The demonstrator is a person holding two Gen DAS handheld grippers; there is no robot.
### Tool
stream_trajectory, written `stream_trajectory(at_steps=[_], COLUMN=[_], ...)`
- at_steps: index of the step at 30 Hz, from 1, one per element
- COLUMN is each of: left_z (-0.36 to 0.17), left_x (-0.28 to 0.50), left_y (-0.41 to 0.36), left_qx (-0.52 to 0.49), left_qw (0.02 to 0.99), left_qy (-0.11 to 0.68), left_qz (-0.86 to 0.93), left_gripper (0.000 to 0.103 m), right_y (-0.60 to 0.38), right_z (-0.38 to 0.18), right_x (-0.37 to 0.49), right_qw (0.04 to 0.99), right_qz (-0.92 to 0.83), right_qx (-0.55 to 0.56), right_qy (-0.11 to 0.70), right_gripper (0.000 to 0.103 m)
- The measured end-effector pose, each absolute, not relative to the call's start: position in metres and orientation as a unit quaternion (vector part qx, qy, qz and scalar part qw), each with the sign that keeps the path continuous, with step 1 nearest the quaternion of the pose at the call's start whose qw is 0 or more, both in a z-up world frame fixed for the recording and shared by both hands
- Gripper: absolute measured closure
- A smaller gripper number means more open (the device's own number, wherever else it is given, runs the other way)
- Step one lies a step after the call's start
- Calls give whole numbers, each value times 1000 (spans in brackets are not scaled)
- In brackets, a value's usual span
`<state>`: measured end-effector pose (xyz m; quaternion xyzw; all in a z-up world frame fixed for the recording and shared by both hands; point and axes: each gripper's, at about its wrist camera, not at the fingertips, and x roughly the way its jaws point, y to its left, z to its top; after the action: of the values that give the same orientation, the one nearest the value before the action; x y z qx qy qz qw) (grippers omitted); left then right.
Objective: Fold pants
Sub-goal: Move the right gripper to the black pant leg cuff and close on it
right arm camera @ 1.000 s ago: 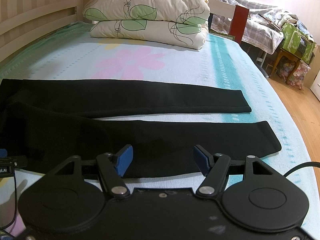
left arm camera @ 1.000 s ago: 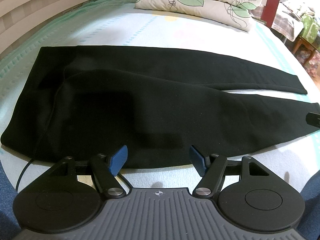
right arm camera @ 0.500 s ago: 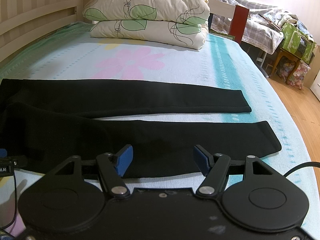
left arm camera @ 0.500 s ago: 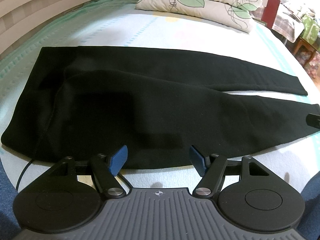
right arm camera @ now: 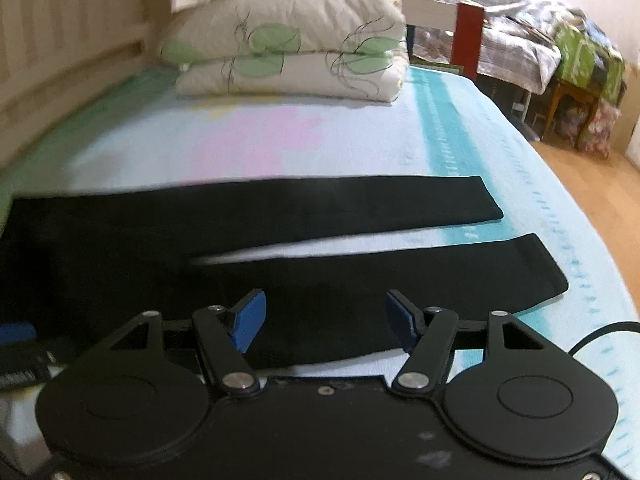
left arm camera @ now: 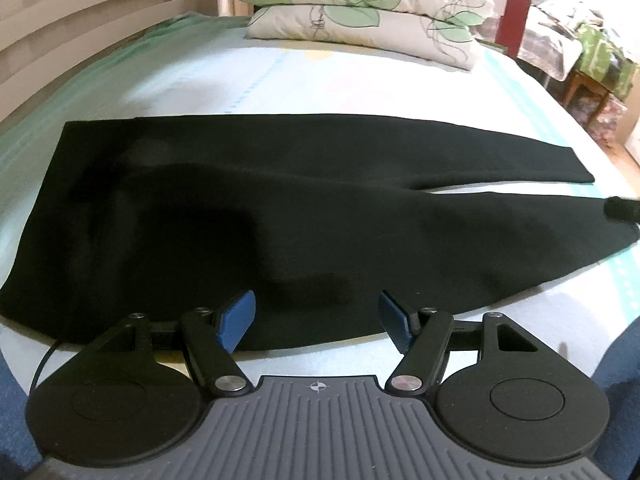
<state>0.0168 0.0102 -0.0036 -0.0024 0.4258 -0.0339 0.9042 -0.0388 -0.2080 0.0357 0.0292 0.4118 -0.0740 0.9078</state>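
Black pants point(left arm camera: 280, 216) flat on bed point(right arm camera: 360, 152); left gripper point(left arm camera: 316, 316) jaws apart, empty; right gripper point(right arm camera: 324, 320) jaws closing, nothing gripped.

Black pants point(left arm camera: 304, 216) are spread flat across the bed point(left arm camera: 240, 76), waist end off to the left, the two legs splitting toward the right. The left gripper point(left arm camera: 316, 316) sits over the near edge of the fabric, blue pads point(left arm camera: 236, 316) wide apart and nothing pinched between them. Two leaf-print pillows point(left arm camera: 360, 12) are stacked at the far end.
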Motion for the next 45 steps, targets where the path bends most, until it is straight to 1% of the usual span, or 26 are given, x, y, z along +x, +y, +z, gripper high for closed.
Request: stream_trajectory(at_steps=[2, 7, 11, 16, 19, 22, 26, 31, 39, 45], left_z=[-4, -3, -7, -20, -30, -39, -47, -52, -54, -54], left_x=[18, 22, 20, 18, 17, 19, 30, 36, 46, 49], left_y=[8, -3, -16, -43, -56, -64, -60, -58, -61, -59], left_qx=[1, 35, 77, 152, 182, 203, 193, 186, 186, 179], left_qw=[903, 901, 898, 886, 875, 867, 858, 853, 849, 850], left_qy=[428, 427, 424, 419, 425, 429, 448, 462, 471, 471], left_qz=[-43, -63, -87, -123, -142, -154, -162, -156, -154, -151], left_gripper=[37, 37, 37, 37, 37, 37, 37, 37, 37, 37], right_y=[-217, -247, -285, -338, -357, -377, -394, -401, -402, -395], right_z=[43, 58, 56, 30, 4, -18, -43, -64, -73, -71], right_x=[-41, -46, -51, -54, -53, -52, -43, -34, -17, -7], right_qw=[912, 917, 909, 887, 871, 863, 853, 845, 855, 868], right_qz=[-92, -146, -192, -201, -203, -207, -201, -192, -166, -176], right_qx=[34, 2, 8, 86, 133, 168, 226, 267, 309, 279], right_qy=[397, 371, 370, 406, 426, 429, 425, 422, 383, 371], right_gripper=[37, 35, 34, 33, 33, 33, 34, 35, 36, 37])
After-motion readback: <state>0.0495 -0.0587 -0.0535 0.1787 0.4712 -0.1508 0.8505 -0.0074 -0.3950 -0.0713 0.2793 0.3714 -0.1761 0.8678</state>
